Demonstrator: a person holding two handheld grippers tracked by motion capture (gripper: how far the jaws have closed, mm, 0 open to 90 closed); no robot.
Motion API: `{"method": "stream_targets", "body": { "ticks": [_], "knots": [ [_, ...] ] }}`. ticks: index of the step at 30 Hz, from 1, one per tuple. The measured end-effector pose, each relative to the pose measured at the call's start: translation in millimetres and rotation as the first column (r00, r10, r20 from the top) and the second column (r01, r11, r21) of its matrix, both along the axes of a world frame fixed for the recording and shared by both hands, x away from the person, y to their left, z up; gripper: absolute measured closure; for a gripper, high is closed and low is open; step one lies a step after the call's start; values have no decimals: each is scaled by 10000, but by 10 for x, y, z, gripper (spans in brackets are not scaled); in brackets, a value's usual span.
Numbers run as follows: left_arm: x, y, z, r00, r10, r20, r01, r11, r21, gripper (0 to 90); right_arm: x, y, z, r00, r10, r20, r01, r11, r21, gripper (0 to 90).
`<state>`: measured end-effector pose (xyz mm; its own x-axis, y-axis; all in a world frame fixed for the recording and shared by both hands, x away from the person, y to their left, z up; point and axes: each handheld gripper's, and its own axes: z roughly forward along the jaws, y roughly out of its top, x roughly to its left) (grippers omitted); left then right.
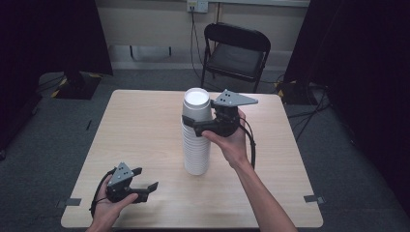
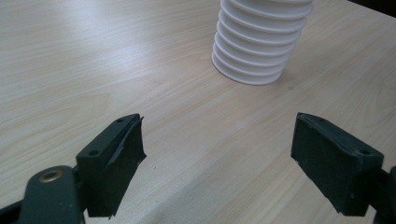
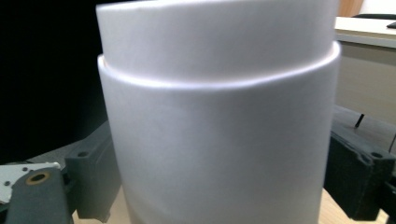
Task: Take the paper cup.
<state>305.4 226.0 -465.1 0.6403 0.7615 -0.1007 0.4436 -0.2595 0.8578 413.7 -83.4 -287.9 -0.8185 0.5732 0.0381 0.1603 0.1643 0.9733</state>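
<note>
A tall stack of white cups stands upside down at the middle of the wooden table. My right gripper is level with the top of the stack, one jaw on each side of the uppermost cup. In the right gripper view the cup's white wall spans the whole gap of that gripper, and the pads stand at its sides without a clear squeeze. My left gripper rests near the table's front left, open. Bare wood lies between its pads, and the stack's ribbed base is farther off.
A black folding chair stands behind the table's far edge. Dark curtains hang on both sides, and cables run over the grey floor.
</note>
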Motion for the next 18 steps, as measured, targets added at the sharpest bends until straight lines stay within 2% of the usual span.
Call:
{"method": "stream_targets", "body": {
  "ticks": [10,18],
  "knots": [
    [1,-2,0,10000,11,-7,-11,10000,11,168,12,19,-27,10000,-74,55,75,9998,-168,118],
    [4,0,-3,10000,17,-13,-17,10000,7,168,-16,31,6,9993,-173,325,183,9993,-316,137]
  ]
}}
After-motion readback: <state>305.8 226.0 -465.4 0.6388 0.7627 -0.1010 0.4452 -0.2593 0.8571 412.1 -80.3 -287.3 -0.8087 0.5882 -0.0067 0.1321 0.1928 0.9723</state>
